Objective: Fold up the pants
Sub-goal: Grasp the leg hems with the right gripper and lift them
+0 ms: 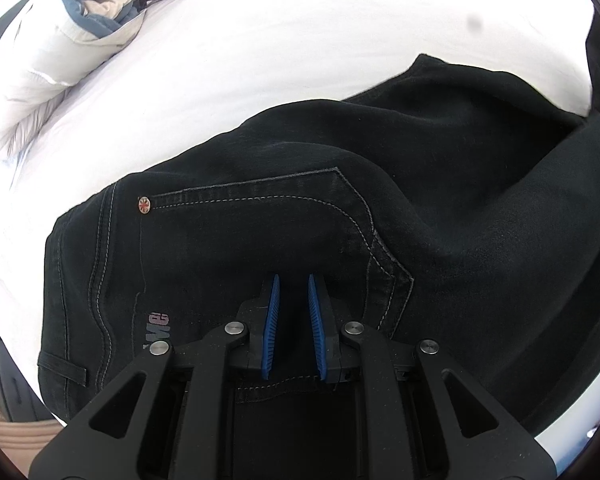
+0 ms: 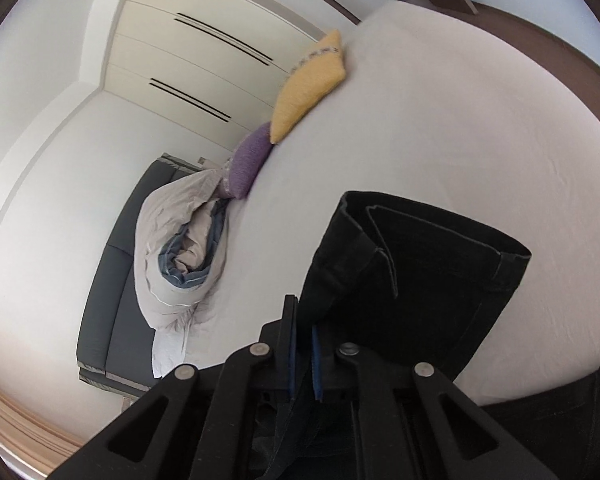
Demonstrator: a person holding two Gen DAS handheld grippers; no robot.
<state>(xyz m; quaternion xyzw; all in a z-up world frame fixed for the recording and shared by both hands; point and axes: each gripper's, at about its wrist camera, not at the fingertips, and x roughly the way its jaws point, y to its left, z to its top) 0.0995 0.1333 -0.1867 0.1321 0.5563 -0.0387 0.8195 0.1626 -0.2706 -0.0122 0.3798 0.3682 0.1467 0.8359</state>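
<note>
The black pants (image 1: 340,200) lay spread on the white sheet of the bed (image 1: 260,60), their waist and back pocket toward the near edge and the legs running off toward the right. A small round rivet (image 1: 144,204) sat at the pocket's upper left corner, and pale lettering showed on the denim lower down. The left gripper (image 1: 293,280) pointed steeply down onto the pocket area, its blue pads (image 1: 271,320) drawn nearly together with dark denim between them; it appeared clamped on a fold of the pants, though the pinch itself was hard to make out against the black cloth.

In the right wrist view, the right gripper (image 2: 304,320) had its jaws closed on the hem end of the pant legs (image 2: 412,272), which stood lifted off the sheet with the cuffs hanging open above the bed. Cloth passed between the pads and trailed down beneath the tool.

A rumpled grey and blue duvet (image 2: 180,256) lay bunched at the far left edge of the bed, with a purple cushion (image 2: 248,164) just beside it and a yellow cushion (image 2: 312,84) touching the purple one along the same edge. A cream wardrobe (image 2: 188,52) stood beyond
</note>
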